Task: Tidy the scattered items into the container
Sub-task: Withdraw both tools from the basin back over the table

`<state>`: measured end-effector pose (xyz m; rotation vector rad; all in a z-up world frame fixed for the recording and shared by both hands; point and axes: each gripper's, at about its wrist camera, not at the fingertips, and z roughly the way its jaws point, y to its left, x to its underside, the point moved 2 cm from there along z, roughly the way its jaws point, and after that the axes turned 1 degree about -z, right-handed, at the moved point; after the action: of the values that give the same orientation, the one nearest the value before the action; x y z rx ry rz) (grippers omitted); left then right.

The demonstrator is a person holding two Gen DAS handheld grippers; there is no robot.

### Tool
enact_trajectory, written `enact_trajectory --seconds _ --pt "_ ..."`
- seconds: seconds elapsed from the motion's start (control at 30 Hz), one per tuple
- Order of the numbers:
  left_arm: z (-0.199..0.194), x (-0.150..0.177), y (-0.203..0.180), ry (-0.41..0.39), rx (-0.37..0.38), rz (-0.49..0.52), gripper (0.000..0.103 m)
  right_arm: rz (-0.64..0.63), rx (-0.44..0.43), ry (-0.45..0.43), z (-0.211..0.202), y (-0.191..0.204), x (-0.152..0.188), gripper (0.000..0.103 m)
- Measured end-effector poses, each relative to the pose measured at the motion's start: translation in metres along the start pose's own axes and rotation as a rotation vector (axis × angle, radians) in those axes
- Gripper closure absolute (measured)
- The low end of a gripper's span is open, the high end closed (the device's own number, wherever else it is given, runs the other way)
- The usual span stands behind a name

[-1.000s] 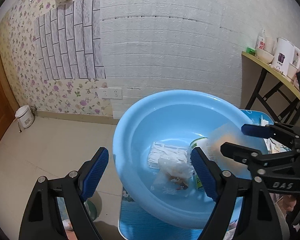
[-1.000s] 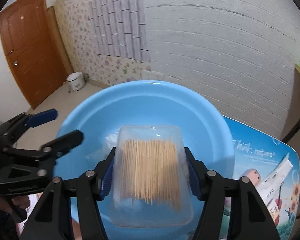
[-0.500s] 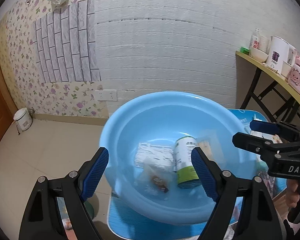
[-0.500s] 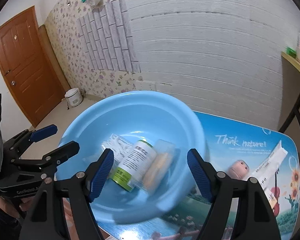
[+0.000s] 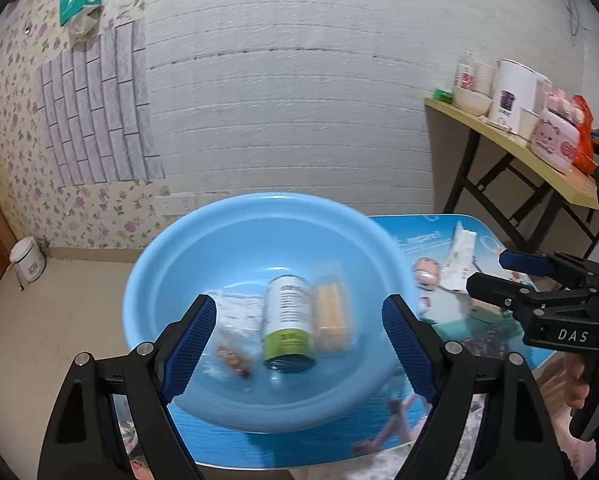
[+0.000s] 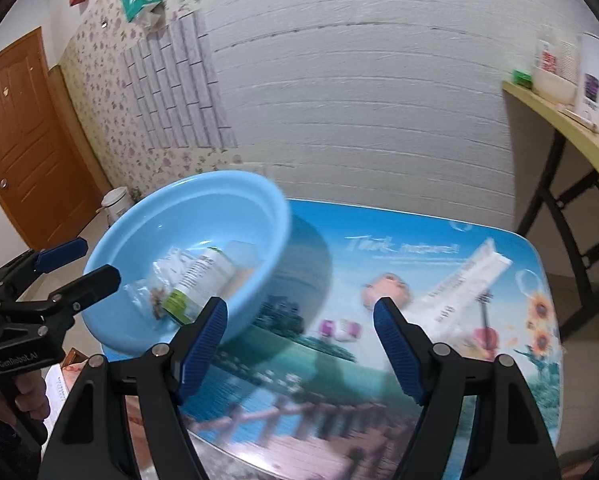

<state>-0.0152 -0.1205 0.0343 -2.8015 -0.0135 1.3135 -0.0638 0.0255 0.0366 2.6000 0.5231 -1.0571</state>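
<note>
A light blue basin (image 5: 147, 276) stands on the left part of the printed table (image 6: 379, 400). In it lie a green and white can (image 5: 287, 320), a clear box of toothpicks (image 5: 331, 316) beside the can, and clear plastic bags (image 5: 231, 332). My left gripper (image 5: 298, 306) hangs open over the basin's near rim, nothing between its fingers. My right gripper (image 6: 299, 306) stands open and empty over the table, right of the basin (image 6: 259, 200). Ahead of it lie a white toothpaste tube (image 6: 463, 280), a small pink figure (image 6: 387, 292) and a small pink and white item (image 6: 339, 328).
A yellow side table (image 5: 511, 148) with cups and a white kettle (image 5: 513, 92) stands at the right wall. A white bin (image 5: 27, 260) sits on the floor at the left, near a wooden door (image 6: 23, 140). A hand (image 5: 579, 376) holds the right gripper's handle.
The right gripper let go of the toothpick box, which now lies in the basin beside the can. That gripper swung right over the table. The left gripper drew back from the basin.
</note>
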Motion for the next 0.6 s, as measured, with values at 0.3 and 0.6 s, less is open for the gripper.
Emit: enact_trajectory --seconds 0.3,0.6 --pt "-0.003 0.006 -0.049 0.01 0.065 0.027 0.018 0.058 0.056 -0.009 -0.035 -0.051 0.026 0.026" --pt "-0.004 0.023 -0.105 0.018 0.12 0.107 0.012 0.122 0.096 -0.014 -0.06 -0.093 0.051 0.026"
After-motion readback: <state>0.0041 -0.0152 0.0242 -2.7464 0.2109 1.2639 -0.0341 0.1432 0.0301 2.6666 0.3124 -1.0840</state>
